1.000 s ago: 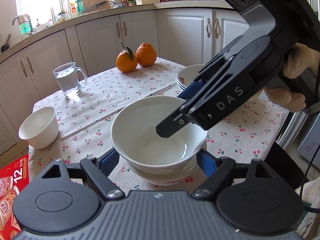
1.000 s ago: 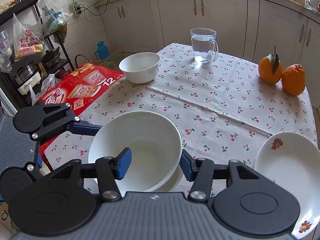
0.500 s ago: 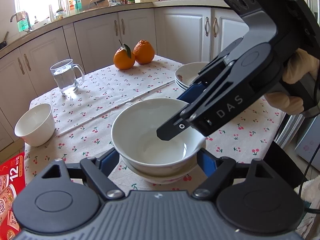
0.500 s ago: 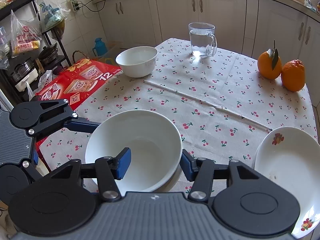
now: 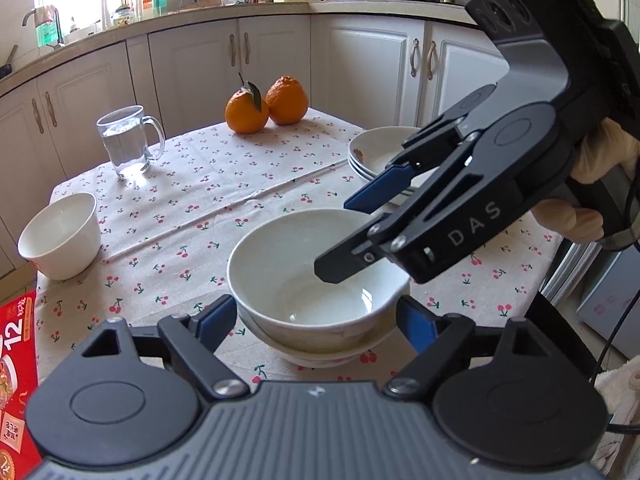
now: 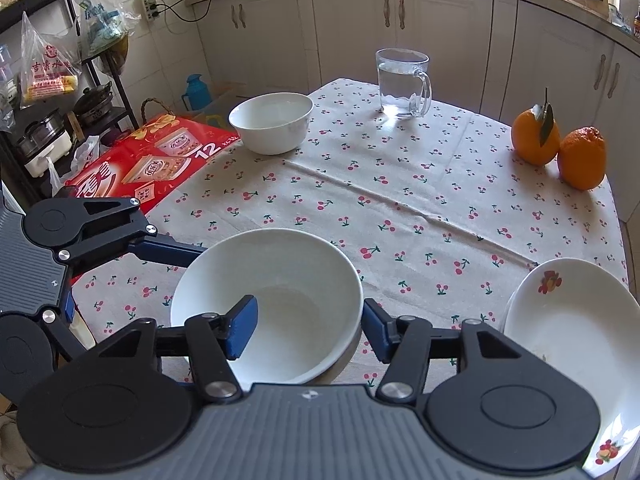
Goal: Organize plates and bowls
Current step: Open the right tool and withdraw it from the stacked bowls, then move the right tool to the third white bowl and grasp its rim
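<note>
White porcelain fills the left wrist view: a bowl [image 5: 316,280] nested in a second bowl [image 5: 320,354] sits between the left gripper [image 5: 316,320] pads, whose jaws have just been opening and stand clear of its sides. Beyond it, the right gripper [image 5: 352,236] straddles the far rim.

From the right wrist, that gripper [image 6: 308,328] has one finger inside the bowl [image 6: 272,280] and one outside, jaws just widened, not pressing. Stacked plates [image 6: 572,332] lie to its right, a lone bowl [image 6: 272,122] far ahead.
</note>
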Available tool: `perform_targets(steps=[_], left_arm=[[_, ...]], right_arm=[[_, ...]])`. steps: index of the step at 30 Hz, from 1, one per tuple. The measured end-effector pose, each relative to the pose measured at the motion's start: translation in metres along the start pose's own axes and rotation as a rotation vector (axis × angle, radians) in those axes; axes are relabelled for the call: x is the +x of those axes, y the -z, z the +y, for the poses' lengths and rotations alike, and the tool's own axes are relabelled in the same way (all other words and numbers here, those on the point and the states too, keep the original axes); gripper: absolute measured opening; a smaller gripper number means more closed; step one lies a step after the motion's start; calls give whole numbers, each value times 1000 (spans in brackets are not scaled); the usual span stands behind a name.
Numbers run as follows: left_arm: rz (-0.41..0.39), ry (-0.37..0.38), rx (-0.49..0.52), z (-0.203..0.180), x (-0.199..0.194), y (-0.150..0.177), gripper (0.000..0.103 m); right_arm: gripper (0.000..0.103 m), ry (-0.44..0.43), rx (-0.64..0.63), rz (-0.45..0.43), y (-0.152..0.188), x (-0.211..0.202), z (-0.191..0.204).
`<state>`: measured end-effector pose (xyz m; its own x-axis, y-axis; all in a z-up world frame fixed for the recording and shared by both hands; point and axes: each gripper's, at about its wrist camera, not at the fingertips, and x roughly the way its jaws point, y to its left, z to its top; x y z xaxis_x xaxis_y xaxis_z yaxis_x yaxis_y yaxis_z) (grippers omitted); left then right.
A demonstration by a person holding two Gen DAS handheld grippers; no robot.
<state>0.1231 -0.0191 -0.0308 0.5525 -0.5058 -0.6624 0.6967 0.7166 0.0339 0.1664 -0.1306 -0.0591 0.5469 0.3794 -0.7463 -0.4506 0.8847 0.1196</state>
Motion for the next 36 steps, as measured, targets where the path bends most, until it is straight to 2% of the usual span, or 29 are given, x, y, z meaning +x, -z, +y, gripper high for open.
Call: perform_targets(steps=[4,6,10,12,21,26,36], left_arm=[[-1,-7,16,-3,-3,0,92],[1,-6,13,-3,-4,1,92],[-6,-9,-8,0,-11,4,92],[-7,-9,-15,1,-14,5,92],[-7,-32,-18,11,-25,18,92],[-16,-75,-30,29,-35,27,92],[-45,-252,-122,101,-33,29,92]], right_arm=[[73,-11,-6,-15,2,-4,1],[84,-6,-14,-26,4,-6,2],[88,15,-28,-34,9,-10,4],[94,26,-29,-37,13,-10,6],[96,64,-36,-26,19,-7,11],[103,79,-72,-47,2,-15,16],[103,60,-192,-52,-59,0,32]])
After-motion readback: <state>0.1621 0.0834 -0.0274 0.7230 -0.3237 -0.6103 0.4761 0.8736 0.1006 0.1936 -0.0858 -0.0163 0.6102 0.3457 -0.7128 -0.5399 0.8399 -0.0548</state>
